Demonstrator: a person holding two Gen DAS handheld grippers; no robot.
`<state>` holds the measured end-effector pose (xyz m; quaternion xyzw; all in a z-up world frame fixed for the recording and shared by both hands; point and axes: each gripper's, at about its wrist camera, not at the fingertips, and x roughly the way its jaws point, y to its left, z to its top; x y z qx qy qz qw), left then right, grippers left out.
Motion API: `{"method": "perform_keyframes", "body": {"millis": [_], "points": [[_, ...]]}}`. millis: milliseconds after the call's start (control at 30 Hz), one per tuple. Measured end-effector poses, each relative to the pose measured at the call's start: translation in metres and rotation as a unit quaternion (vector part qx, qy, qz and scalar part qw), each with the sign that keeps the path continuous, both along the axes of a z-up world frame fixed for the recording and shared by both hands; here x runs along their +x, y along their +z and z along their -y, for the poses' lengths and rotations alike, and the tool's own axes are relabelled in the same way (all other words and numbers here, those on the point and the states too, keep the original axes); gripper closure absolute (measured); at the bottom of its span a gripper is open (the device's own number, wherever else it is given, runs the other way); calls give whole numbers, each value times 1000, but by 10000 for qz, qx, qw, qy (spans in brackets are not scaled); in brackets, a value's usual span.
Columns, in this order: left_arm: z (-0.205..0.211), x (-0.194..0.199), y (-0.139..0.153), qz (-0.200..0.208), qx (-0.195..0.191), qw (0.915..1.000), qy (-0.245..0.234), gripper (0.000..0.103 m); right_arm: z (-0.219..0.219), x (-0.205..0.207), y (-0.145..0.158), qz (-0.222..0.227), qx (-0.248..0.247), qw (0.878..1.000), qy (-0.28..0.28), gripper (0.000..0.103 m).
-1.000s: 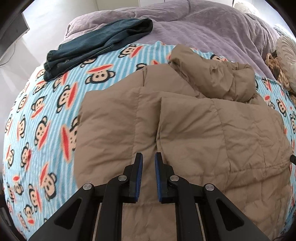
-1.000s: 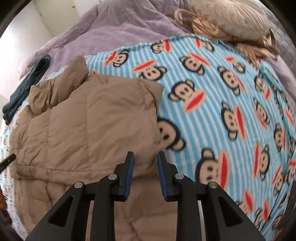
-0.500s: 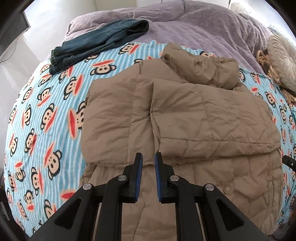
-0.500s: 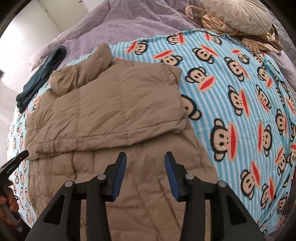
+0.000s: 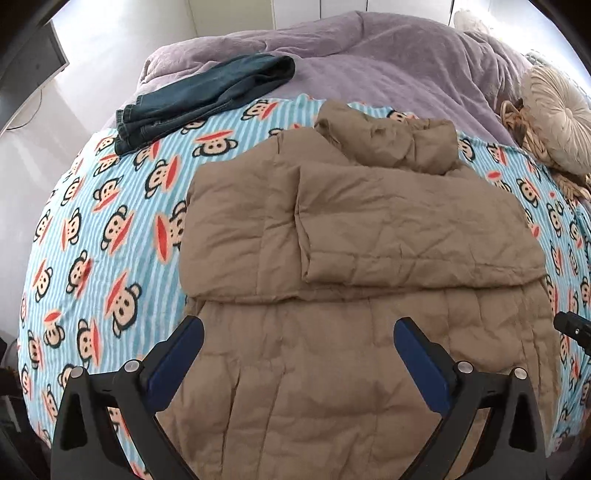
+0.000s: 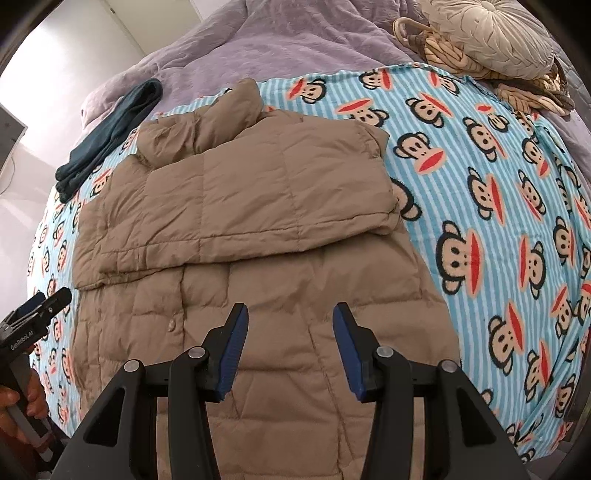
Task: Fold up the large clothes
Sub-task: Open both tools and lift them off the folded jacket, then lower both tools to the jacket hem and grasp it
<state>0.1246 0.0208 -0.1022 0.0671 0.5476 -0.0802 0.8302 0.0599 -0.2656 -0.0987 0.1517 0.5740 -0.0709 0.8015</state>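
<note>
Hovering over the tan puffer jacket with left gripper spread wide, right gripper parted less, both holding nothing. Lying on the monkey-print blanket, hem cut off below; farther, folded jeans and round cushion

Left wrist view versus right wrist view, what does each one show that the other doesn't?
Only the left wrist view shows the left gripper from behind with its jaws wide open, and the jeans in full. Only the right wrist view shows the person's hand holding the left gripper, and the right gripper open over the hem. Both show the coat, sleeves folded in, the monkey blanket and the cushion.
</note>
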Motion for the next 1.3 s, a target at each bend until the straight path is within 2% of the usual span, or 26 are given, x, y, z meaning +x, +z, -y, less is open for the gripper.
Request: {"method": "perform_keyframes", "body": {"millis": [100,133,200,300,333,600,800,1033,1167,1300], "points": [[2,-9,3,-11,50,10000,-22,0,-2,-6,2,-19,7,10000,39,48],[2,-12,5,-10,75,10000,-17,0,-3,-8,4,-12,1,10000,49,37],[2,-17,7,-34,75,10000,17,0,-3,-13,7,49,-27,10000,18,20],[2,-25,11,-78,53,9999,87,0,-3,-21,13,143,-50,9999,-16,17],[2,-27,12,-79,61,9999,101,0,-2,-24,15,169,-69,9998,-43,1],[9,-57,31,113,361,9991,179,0,-2,-43,17,165,52,9998,63,0],[9,-87,36,91,439,9979,472,0,4,-57,10,-38,458,9985,288,0],[9,-125,32,-109,391,9971,638,0,17,-75,8,-183,602,9971,421,0],[5,-140,25,-187,481,9977,449,0,22,-88,13,-172,608,9975,325,0],[-12,-151,6,-484,305,9980,283,0,15,-108,6,-277,660,9974,54,0]]}}
